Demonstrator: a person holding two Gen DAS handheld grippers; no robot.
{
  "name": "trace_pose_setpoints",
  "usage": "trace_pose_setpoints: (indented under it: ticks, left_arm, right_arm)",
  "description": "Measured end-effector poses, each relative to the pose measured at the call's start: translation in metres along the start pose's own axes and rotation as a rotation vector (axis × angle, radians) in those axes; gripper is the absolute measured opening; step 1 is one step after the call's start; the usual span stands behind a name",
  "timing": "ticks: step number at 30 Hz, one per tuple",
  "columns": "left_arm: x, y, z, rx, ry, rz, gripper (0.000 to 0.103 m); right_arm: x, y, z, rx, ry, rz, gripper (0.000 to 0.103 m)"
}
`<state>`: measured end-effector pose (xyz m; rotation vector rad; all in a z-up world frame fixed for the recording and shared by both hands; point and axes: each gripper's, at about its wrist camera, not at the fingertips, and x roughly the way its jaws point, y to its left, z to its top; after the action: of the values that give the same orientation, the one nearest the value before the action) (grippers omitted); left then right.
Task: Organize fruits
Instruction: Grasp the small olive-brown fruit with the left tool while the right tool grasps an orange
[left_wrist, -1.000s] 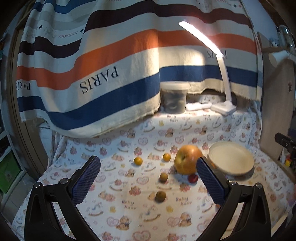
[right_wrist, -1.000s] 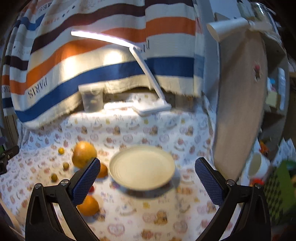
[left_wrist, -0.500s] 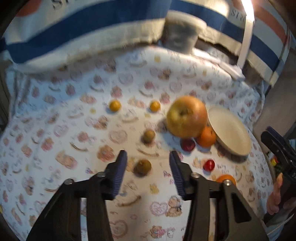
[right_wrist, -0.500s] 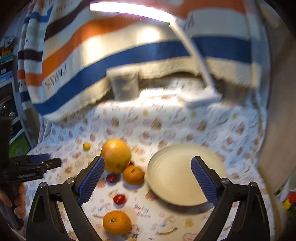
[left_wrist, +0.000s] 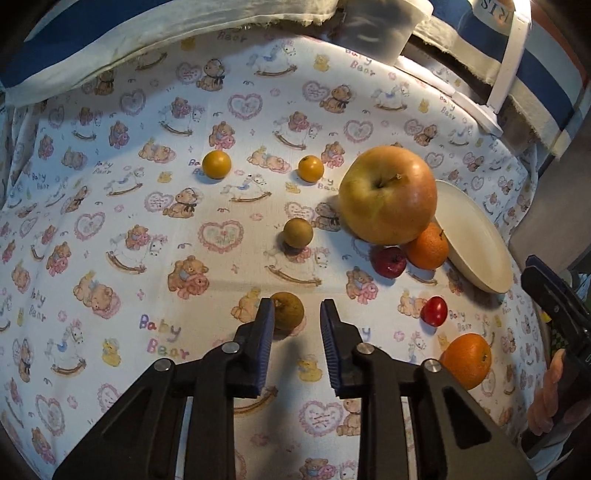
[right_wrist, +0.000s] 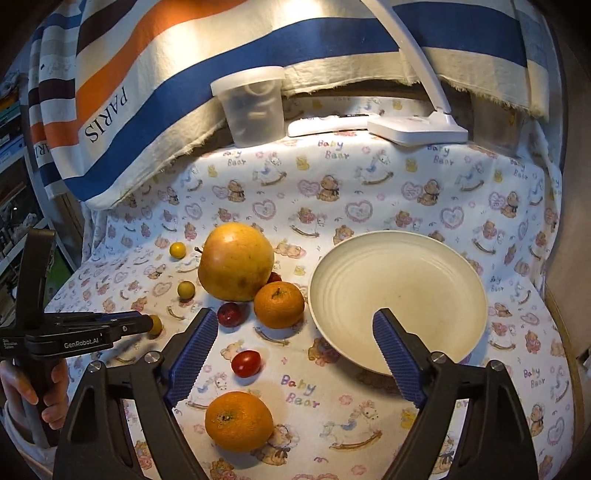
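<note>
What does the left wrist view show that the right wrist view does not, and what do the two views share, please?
Only the left wrist view shows the left gripper open around a small brown fruit, without visible contact. Only the right wrist view shows the whole lamp base, the lidded tub and the open right gripper. Both show the big apple, two oranges, the red fruits and the empty plate.

Warm light from the desk lamp (right_wrist: 413, 70) at the back; its head glares out white at the top of my right view. Fruit throw soft shadows toward me on the tablecloth (left_wrist: 155, 229). Both views sharp centrally, bowed at the edges, corners vignetted black. Side shelves dim.
</note>
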<state>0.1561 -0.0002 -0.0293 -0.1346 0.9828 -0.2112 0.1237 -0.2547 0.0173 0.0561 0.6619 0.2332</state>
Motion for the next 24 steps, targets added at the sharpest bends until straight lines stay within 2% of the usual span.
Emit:
trace_pose_setpoints:
  ticks: [7, 15, 20, 24]
  left_arm:
    - [0.006, -0.001, 0.0, 0.029, 0.004, 0.035, 0.025]
    - [0.019, -0.006, -0.001, 0.065, 0.015, 0.062, 0.023]
    - [-0.005, -0.017, -0.003, 0.12, -0.104, 0.073, 0.022]
    - [-0.028, -0.025, -0.005, 0.151, -0.209, 0.074, 0.022]
  right_arm:
    - [0.0, 0.005, -0.001, -0.023, -0.006, -0.008, 0.087]
    - [0.007, 0.001, -0.002, 0.02, 0.025, 0.045, 0.087]
    - [0.007, 0.006, -0.005, -0.002, 0.038, 0.05, 0.087]
    - [0.007, 0.012, -0.009, -0.014, 0.082, 0.059, 0.087]
